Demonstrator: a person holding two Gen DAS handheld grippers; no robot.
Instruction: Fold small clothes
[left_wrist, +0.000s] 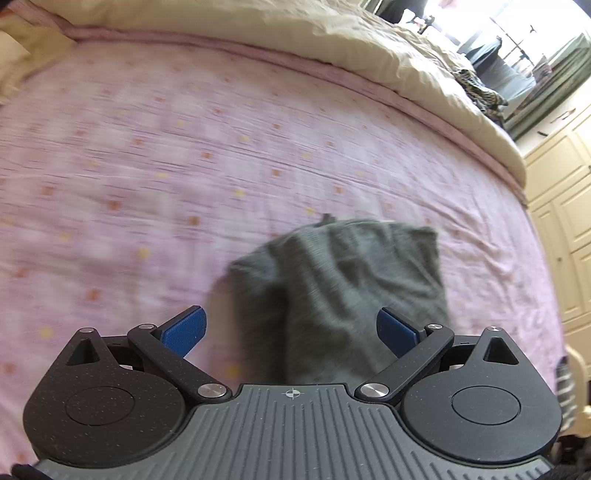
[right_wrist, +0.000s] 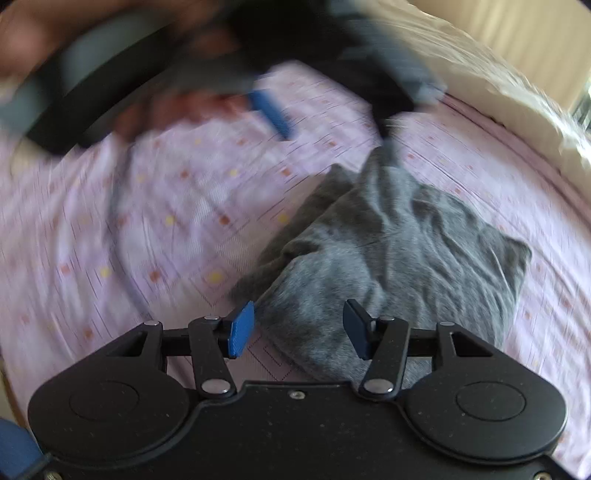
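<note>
Closest in the left wrist view, the left gripper (left_wrist: 291, 330) hangs with its blue pads spread wide and nothing between them, just above the near end of the grey garment (left_wrist: 343, 288). In the right wrist view, the right gripper (right_wrist: 299, 328) is likewise parted, at a more moderate gap, empty, with its fingertips at the garment's near edge (right_wrist: 388, 258); whether a pad touches the cloth cannot be told.

The garment lies on the pink patterned sheet (left_wrist: 147, 166), roughly in the middle of the bed, bunched into a thick, rumpled bundle with layers overlapping and one narrow end trailing away. It looks like soft knit: light, limp, certain to sag and drape when lifted, and not slippery against the ribbed pads. A pinch at a corner or along a doubled edge would probably serve best, one gripper at each end, so the cloth can be drawn flat before any fold; grabbing the middle would likely only lift a lump.

Farther back, a cream duvet (left_wrist: 332, 40) is heaped along the sheet's far side. The right wrist view also shows the left gripper (right_wrist: 269, 110), heavily blurred, above the sheet
</note>
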